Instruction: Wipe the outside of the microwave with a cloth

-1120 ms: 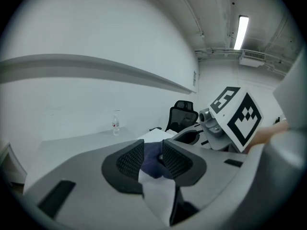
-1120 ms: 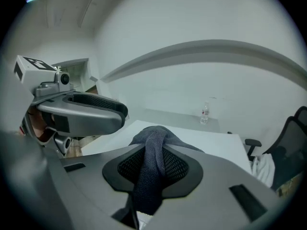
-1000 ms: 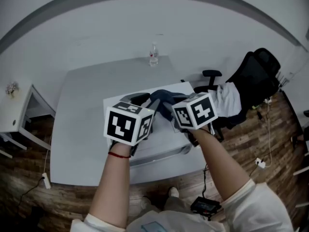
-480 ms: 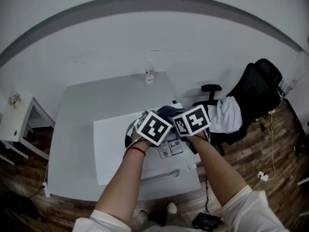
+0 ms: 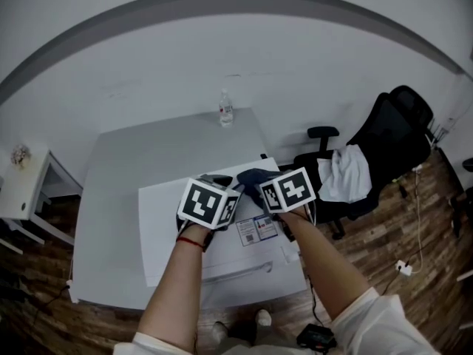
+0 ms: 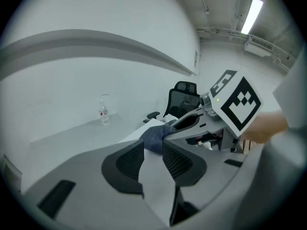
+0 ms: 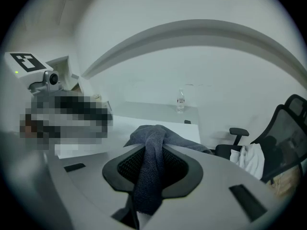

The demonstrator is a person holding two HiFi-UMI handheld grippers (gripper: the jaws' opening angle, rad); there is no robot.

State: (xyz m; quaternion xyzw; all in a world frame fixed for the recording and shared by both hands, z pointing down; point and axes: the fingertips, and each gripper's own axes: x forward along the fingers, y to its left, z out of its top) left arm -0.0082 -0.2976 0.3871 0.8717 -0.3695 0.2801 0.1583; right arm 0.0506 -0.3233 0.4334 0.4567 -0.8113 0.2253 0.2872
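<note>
1. Right gripper view, nearest first: the right gripper (image 7: 153, 151) has its fingers clenched on the cloth (image 7: 158, 132). It is a dark blue-grey knit rag, and a fold of it runs up between the pads and spills over their tips. I judge it is held this way so that a loose bunch sits ahead of the fingers, ready to press on a surface.
2. On the left gripper (image 6: 153, 143) the fingers stand apart, with white surface showing between the pads. The bunch of cloth lies right at their tips, but I cannot tell whether they nip it. The gripper is probably there to steady or spread the rag.
3. Both grippers hang over the white microwave (image 5: 166, 228), which sits on the grey desk (image 5: 118, 161). The cloth lies on its top toward the far right. A sticker (image 5: 257, 230) on the near right of the top carries code squares, and its print is too small to read.
4. At the far edge of the desk stands a water bottle (image 5: 225, 110) whose label is illegible. To the right is a black office chair (image 5: 388, 135) with a white garment (image 5: 344, 172) draped over it.
</note>
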